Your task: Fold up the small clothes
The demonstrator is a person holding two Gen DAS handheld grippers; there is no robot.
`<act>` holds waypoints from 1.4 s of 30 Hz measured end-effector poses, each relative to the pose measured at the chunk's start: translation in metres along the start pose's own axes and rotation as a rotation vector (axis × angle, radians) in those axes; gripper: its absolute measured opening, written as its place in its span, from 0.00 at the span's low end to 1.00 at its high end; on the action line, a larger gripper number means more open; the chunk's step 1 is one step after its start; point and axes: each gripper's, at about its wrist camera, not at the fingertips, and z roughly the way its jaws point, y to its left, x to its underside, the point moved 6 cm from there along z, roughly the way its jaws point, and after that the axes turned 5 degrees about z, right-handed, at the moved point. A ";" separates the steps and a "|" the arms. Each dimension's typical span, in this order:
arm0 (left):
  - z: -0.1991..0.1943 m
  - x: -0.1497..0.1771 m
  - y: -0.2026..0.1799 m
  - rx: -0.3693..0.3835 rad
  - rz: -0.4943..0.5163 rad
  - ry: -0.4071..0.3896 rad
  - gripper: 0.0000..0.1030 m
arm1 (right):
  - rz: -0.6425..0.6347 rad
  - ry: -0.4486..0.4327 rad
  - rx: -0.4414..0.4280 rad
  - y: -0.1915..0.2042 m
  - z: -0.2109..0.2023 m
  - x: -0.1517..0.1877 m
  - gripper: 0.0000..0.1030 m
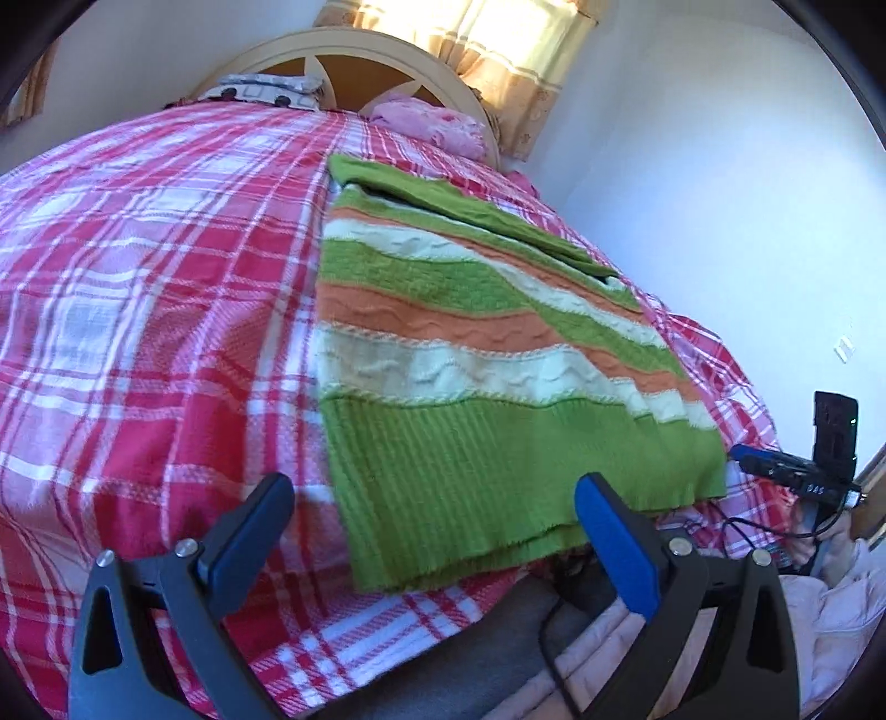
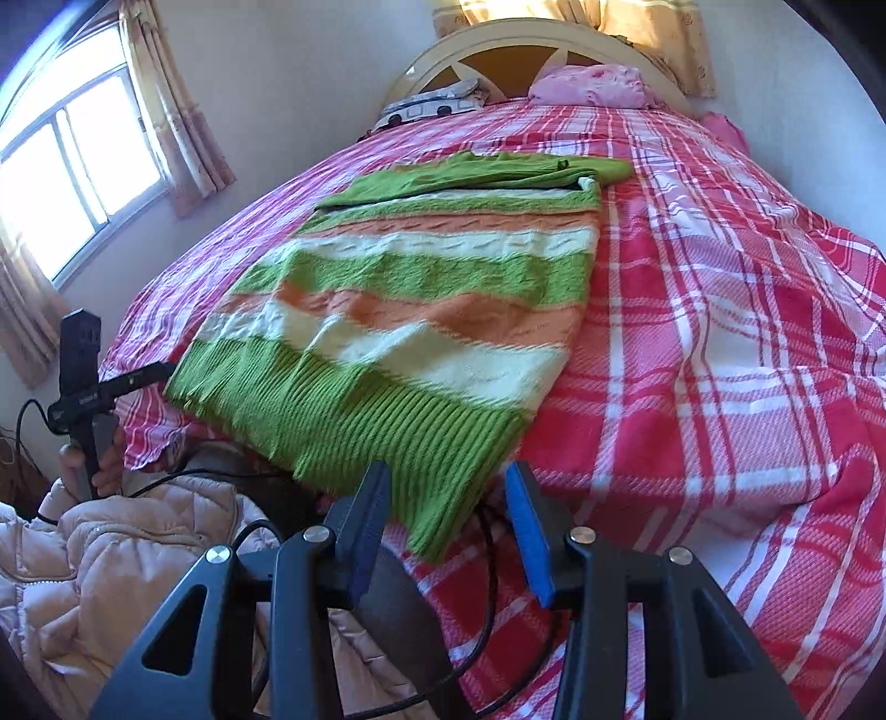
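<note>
a striped knitted sweater in green, orange and cream is laid flat on a bed covered by a red, pink and white plaid bedspread. in the left wrist view the sweater fills the centre and right of the frame, its green ribbed hem at the lower centre, reaching the near edge of the bed. a plain green sleeve is folded across the upper part of the garment.

the left gripper is seen at the bottom of that view, its jaws spread wide and nothing held; the hem lies just beyond and between the blue-padded fingers without being pressed. the other gripper's body is seen at the right edge of the frame.

in the right wrist view the sweater lies at the centre left, with its hem corner hanging towards the lower centre. the right gripper is shown at the bottom of the frame, released, its jaws parted about halfway with no cloth between the pads; the hem corner is just beyond the tips.

a curved cream headboard and a crumpled pink pillow are seen at the top of the frame, a window with patterned curtains at the upper left. a pale quilted jacket worn by the person is visible at the lower left, with black cables trailing across it.
</note>
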 end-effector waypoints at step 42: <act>0.010 0.003 0.014 -0.009 -0.183 0.032 0.20 | 0.103 0.080 -0.102 0.010 0.046 0.017 0.12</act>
